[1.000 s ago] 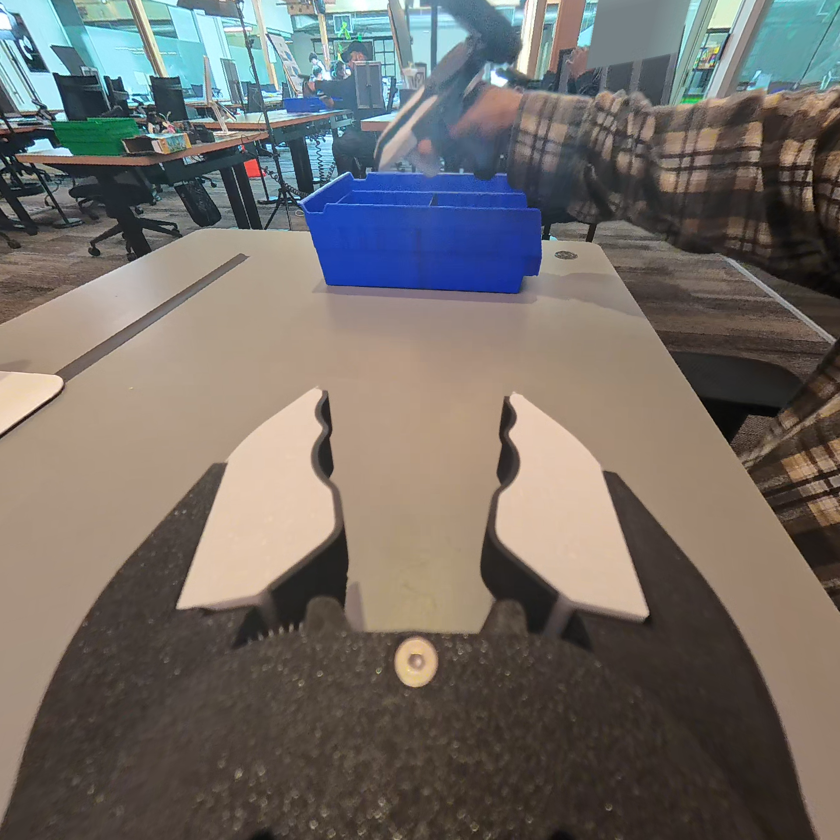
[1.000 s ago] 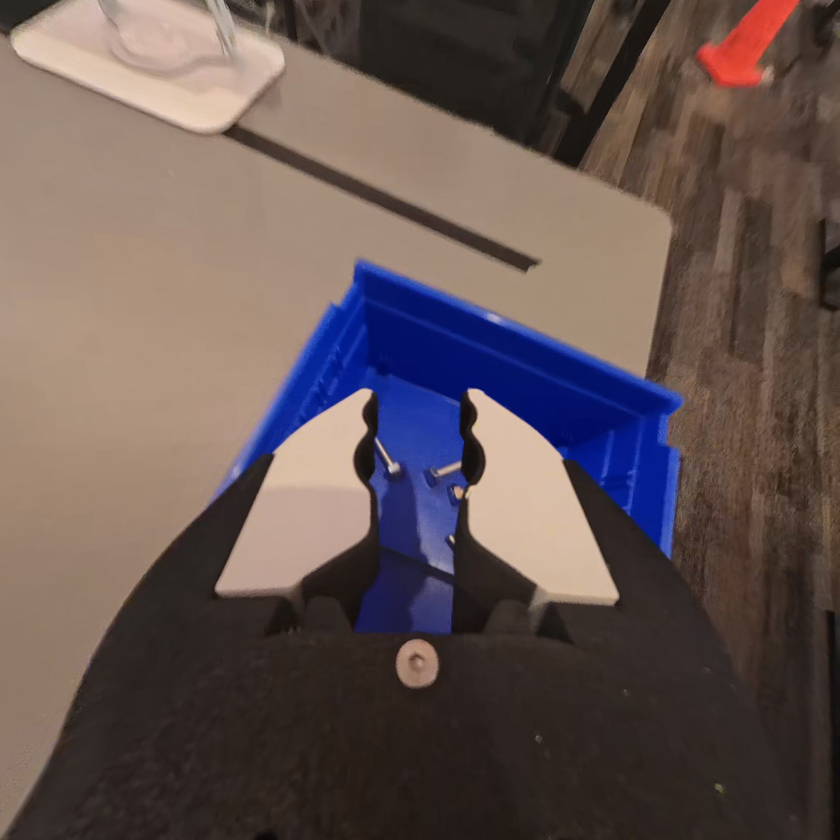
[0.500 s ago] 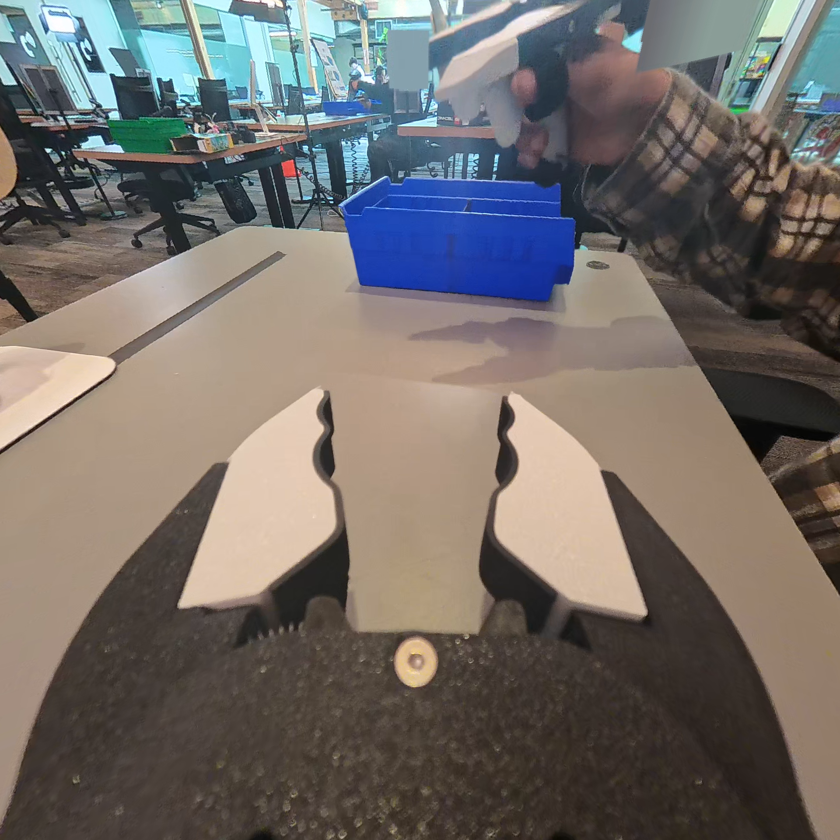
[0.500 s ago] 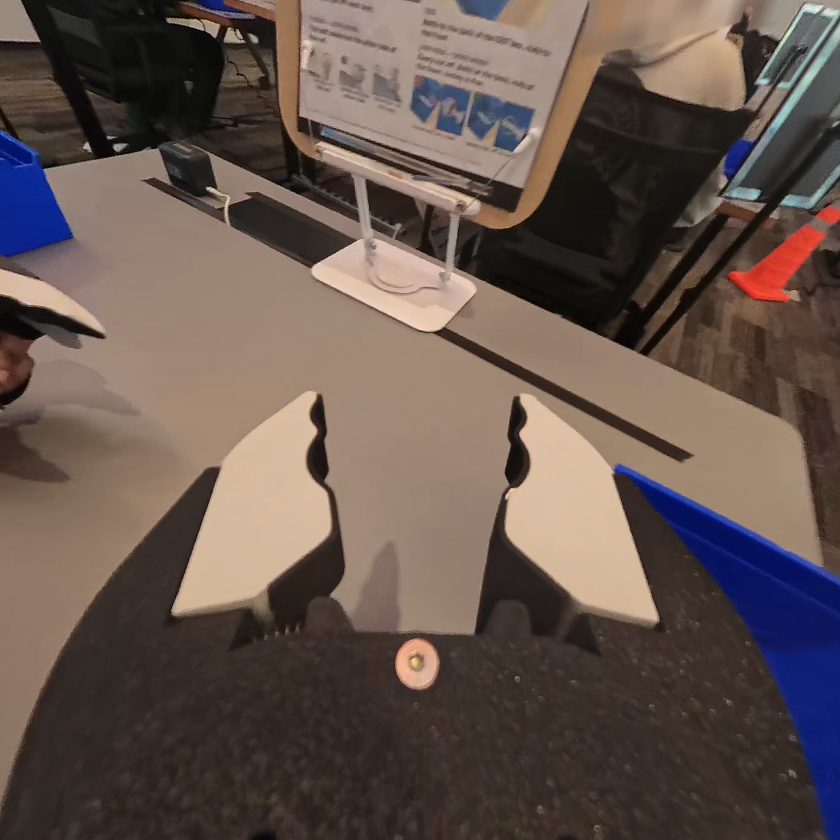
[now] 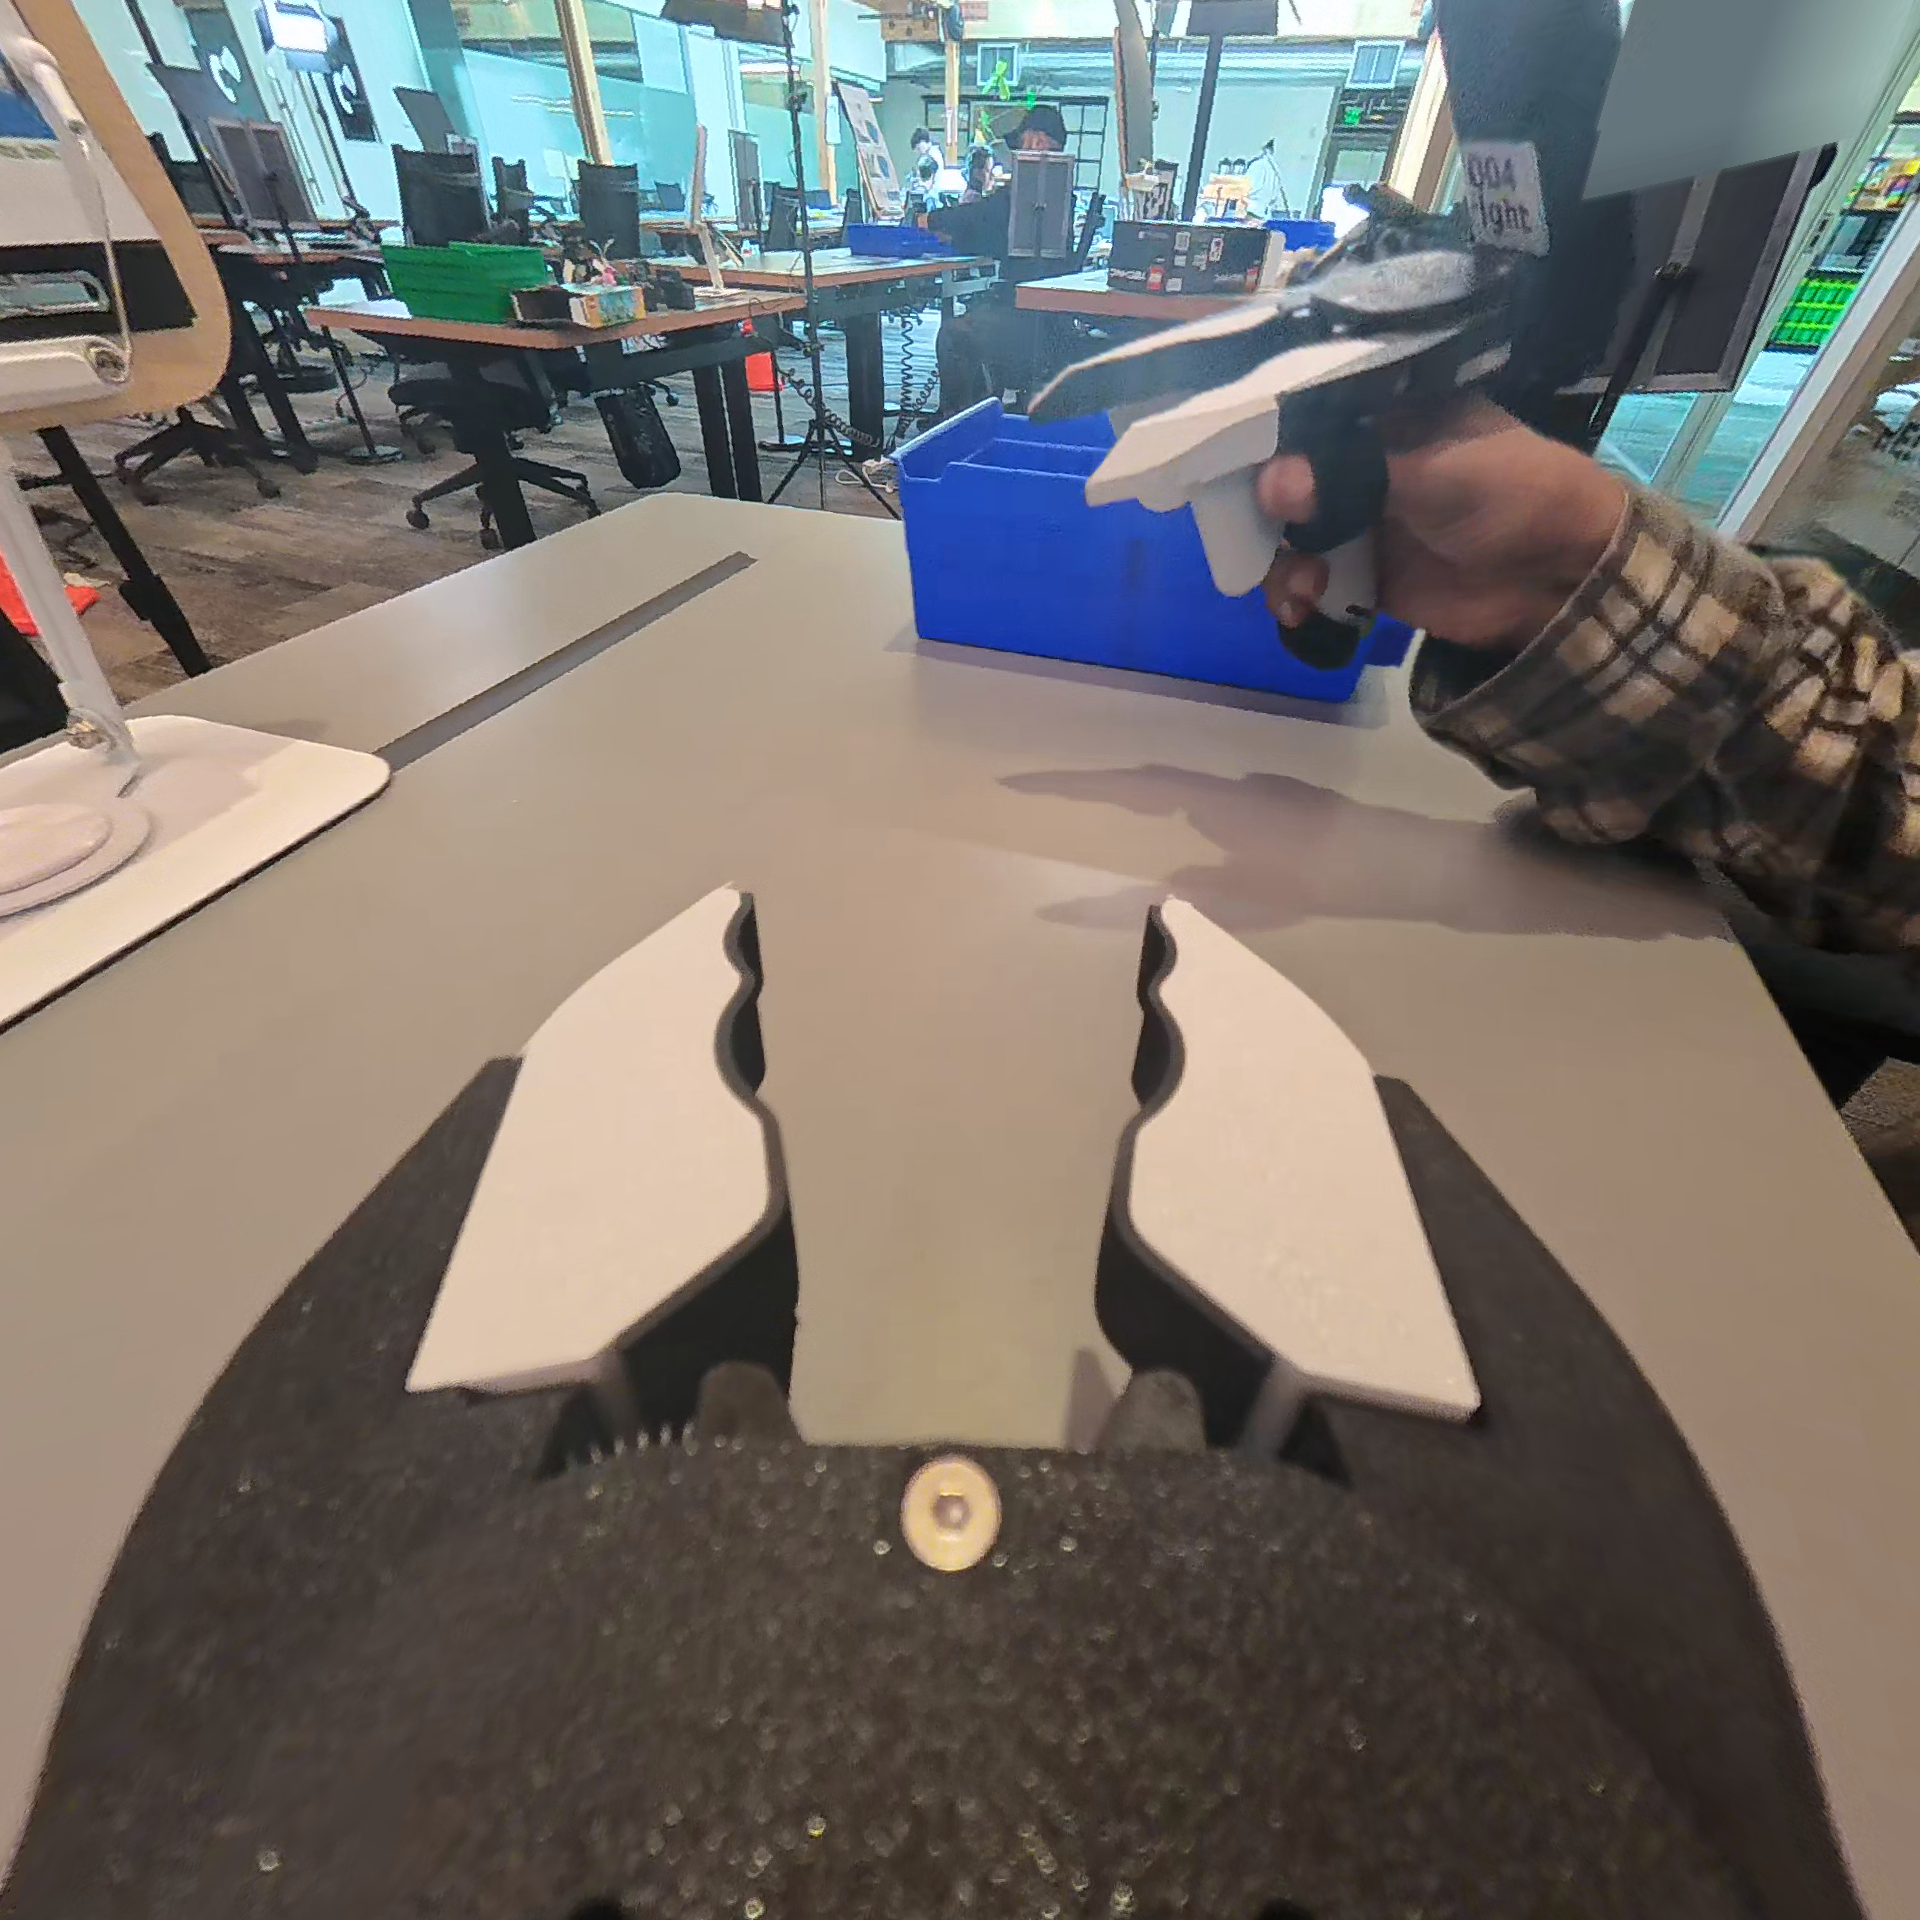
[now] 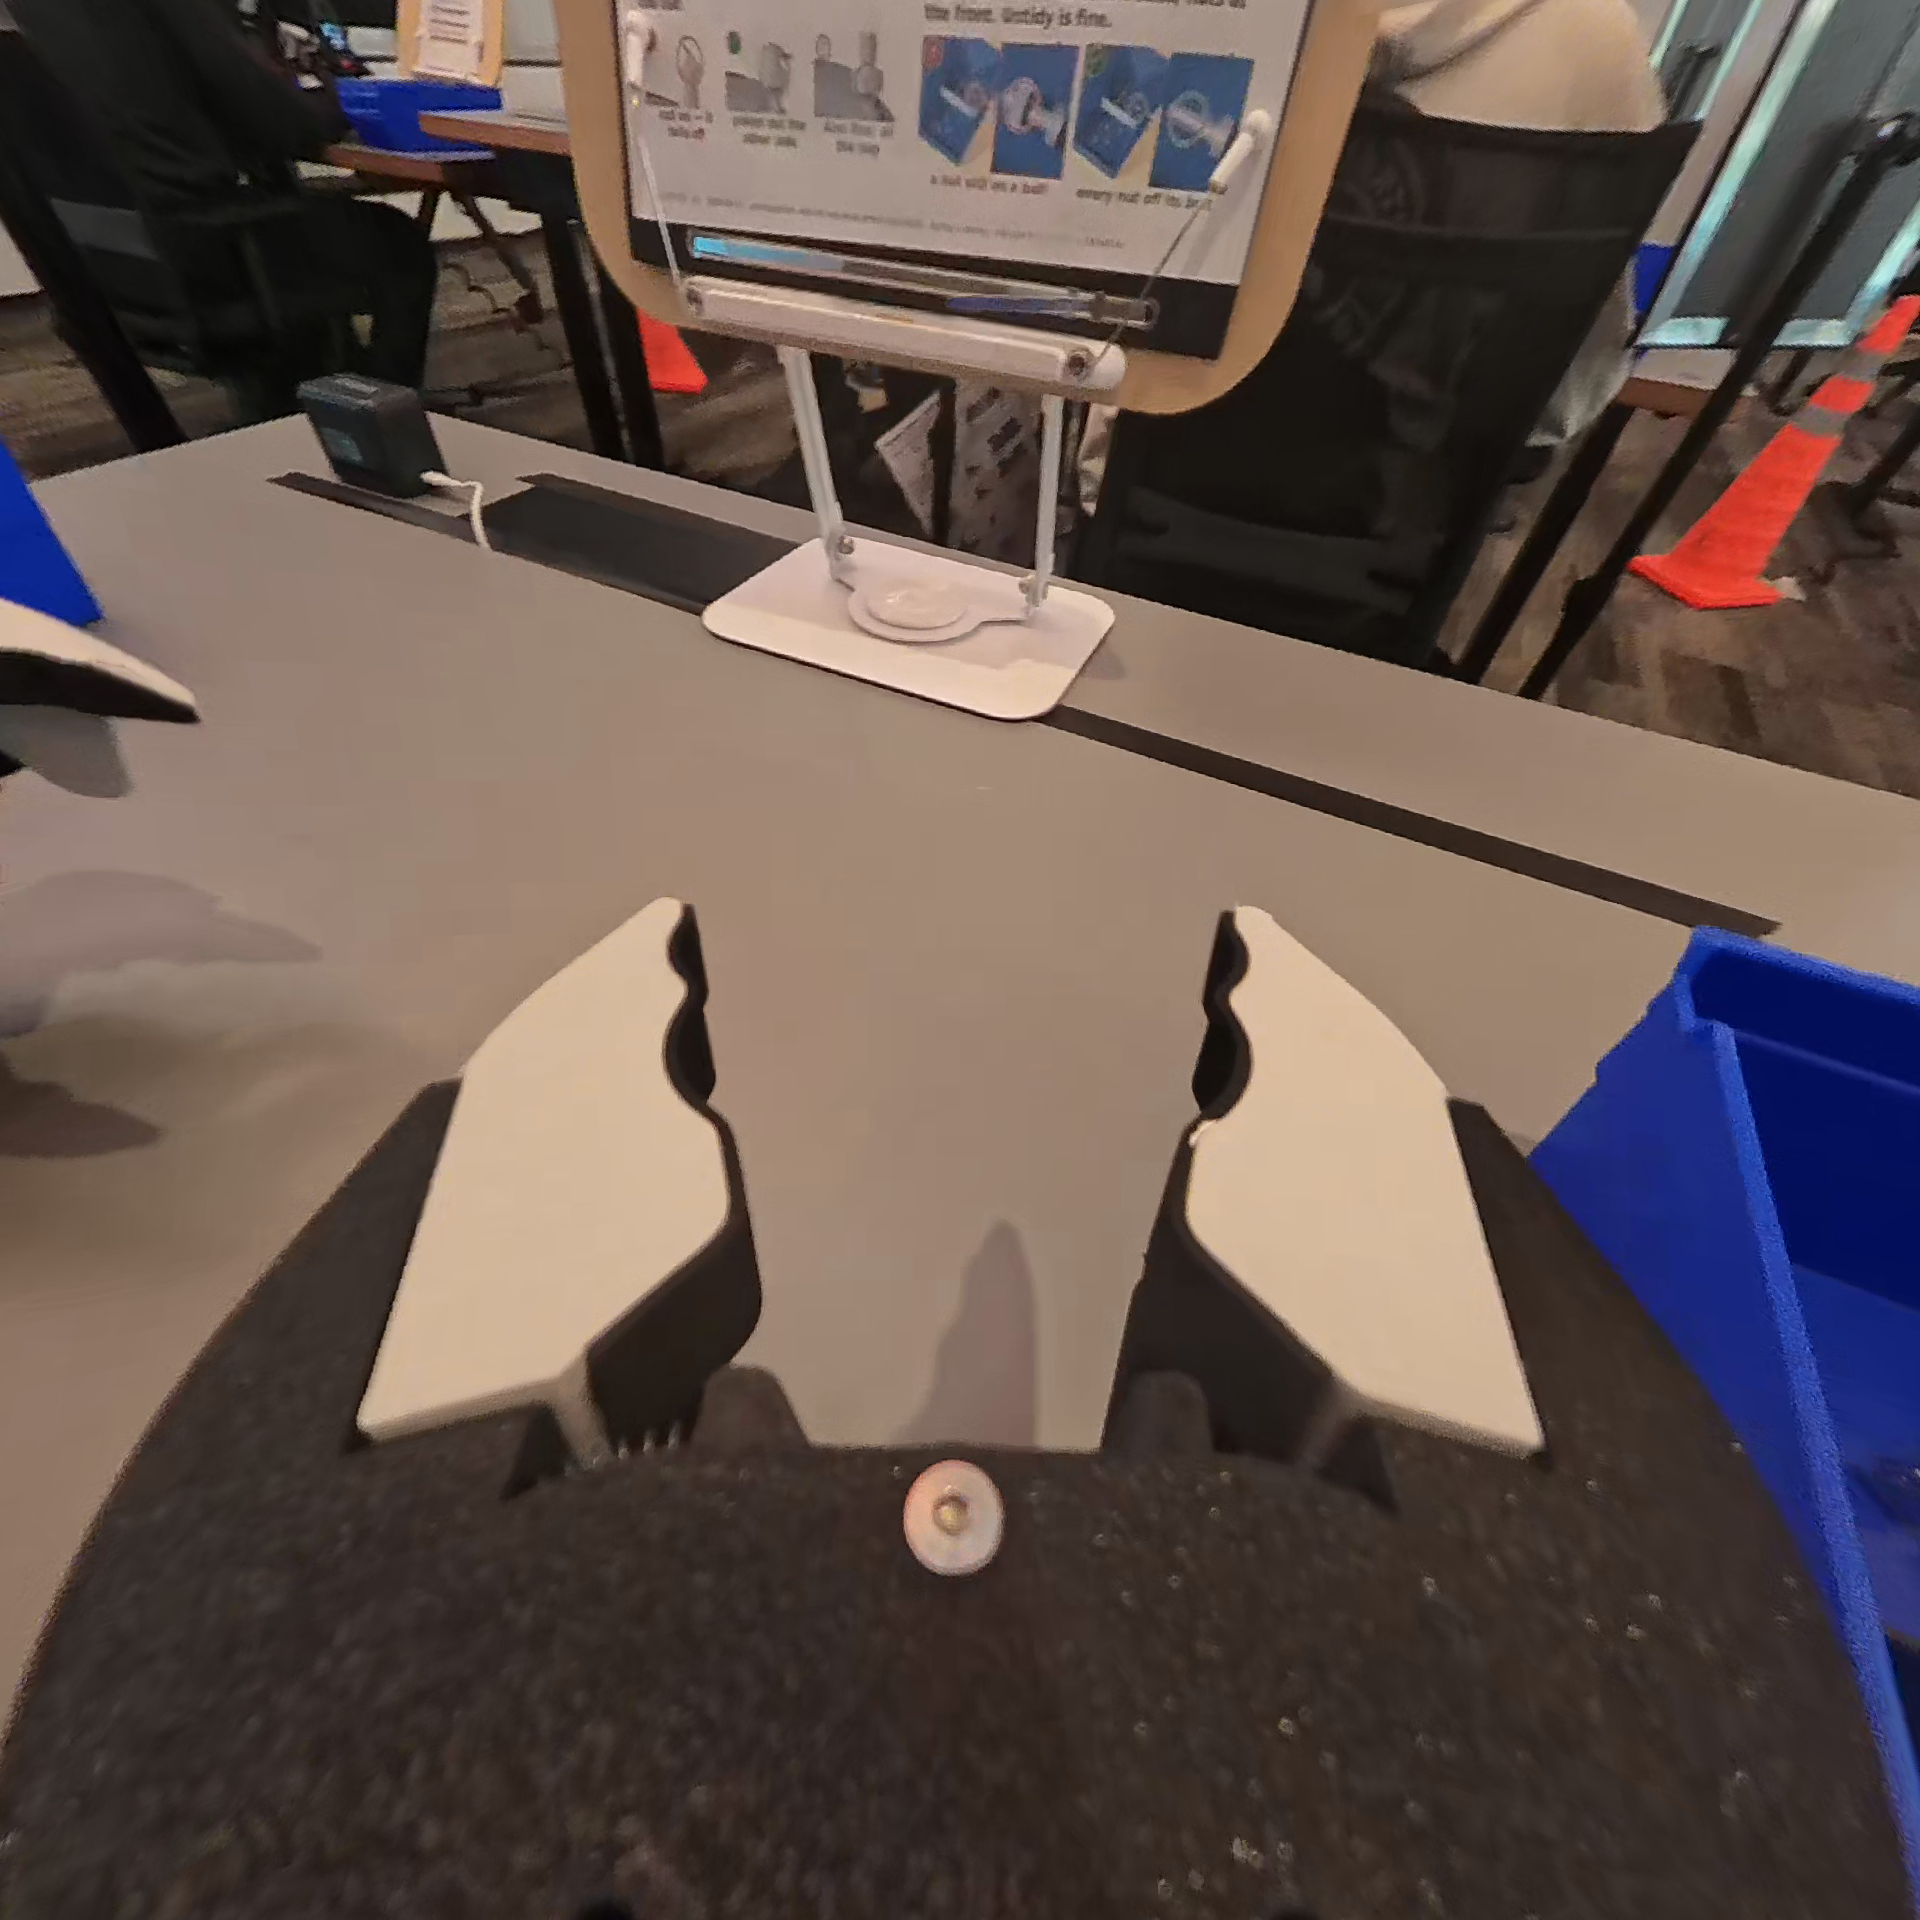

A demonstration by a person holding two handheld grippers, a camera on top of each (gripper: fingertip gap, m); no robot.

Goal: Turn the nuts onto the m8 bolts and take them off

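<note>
My left gripper (image 5: pixel 948 935) is open and empty, low over the bare grey table (image 5: pixel 935 748). The blue bin (image 5: pixel 1081 571) stands at the table's far end, ahead and to the right. My right gripper (image 5: pixel 1060 447), held by a hand in a plaid sleeve, hovers in front of the bin's right part. In the right wrist view the right gripper (image 6: pixel 956 935) is open and empty over the table, with the bin (image 6: pixel 1766 1195) close on its right. No bolts or nuts show clearly in either view.
A tablet on a white stand (image 6: pixel 914 623) sits at the table's edge, its base also in the left wrist view (image 5: pixel 156 810). A small black box with a white cable (image 6: pixel 364 436) lies near a black strip (image 6: pixel 1351 800). One of the left gripper's fingers (image 6: pixel 73 649) shows at the left edge.
My right gripper rose out of the blue bin, opened wide, and swung to point across the table, lowering beside the bin. My left gripper stayed open, its view panning slightly left.
</note>
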